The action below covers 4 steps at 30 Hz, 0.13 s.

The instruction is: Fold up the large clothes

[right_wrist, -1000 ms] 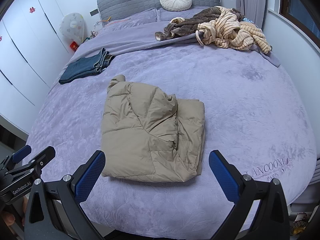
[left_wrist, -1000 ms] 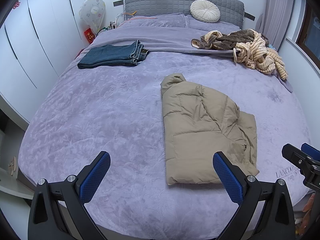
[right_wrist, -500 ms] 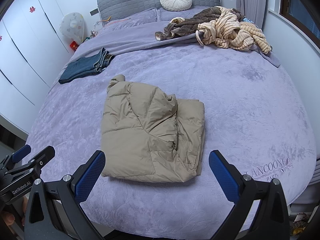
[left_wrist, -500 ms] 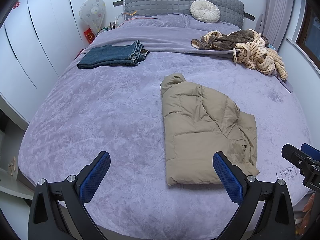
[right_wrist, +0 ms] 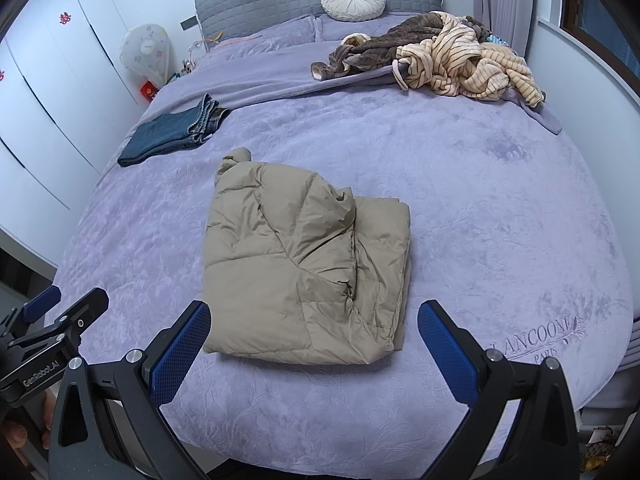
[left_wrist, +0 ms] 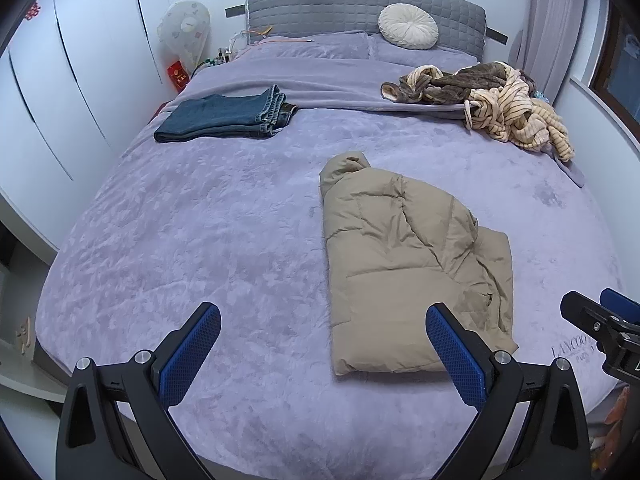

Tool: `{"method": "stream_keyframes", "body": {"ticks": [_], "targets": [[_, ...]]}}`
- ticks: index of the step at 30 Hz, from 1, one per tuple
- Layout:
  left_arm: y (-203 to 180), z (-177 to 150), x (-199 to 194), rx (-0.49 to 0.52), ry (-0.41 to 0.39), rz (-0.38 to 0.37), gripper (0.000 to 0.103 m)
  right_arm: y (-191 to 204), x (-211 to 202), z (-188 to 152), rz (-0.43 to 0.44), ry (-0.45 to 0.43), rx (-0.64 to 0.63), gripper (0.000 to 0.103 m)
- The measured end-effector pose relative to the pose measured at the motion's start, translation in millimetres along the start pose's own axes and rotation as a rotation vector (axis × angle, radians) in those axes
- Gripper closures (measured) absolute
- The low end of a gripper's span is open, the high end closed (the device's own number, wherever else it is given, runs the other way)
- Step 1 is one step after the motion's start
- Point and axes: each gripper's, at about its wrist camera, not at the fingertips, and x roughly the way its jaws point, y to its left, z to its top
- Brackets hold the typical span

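Folded tan jacket lying on bed; L gripper & R gripper hovering near, jaws spread, gripping nothing.

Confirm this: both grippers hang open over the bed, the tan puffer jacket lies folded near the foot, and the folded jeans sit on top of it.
Not quite. The folded jeans lie apart from the tan puffer jacket, toward the headboard, as the left wrist view shows. The rest holds.

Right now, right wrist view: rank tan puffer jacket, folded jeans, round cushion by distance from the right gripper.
From the right gripper, which is open:
1. Tan puffer jacket, folded, just ahead on the bedspread.
2. Folded jeans, farther up, left side of the bed.
3. Round cushion, farthest, against the headboard.
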Motion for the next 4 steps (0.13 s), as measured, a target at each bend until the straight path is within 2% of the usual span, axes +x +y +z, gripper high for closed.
{"method": "stream_keyframes", "body": {"ticks": [4], "targets": [[-2.9,-0.8,-1.3,0.001,0.003,-0.005,0.0,0.5,-0.1,-0.1,0.0,0.0,-0.002,0.0]]}}
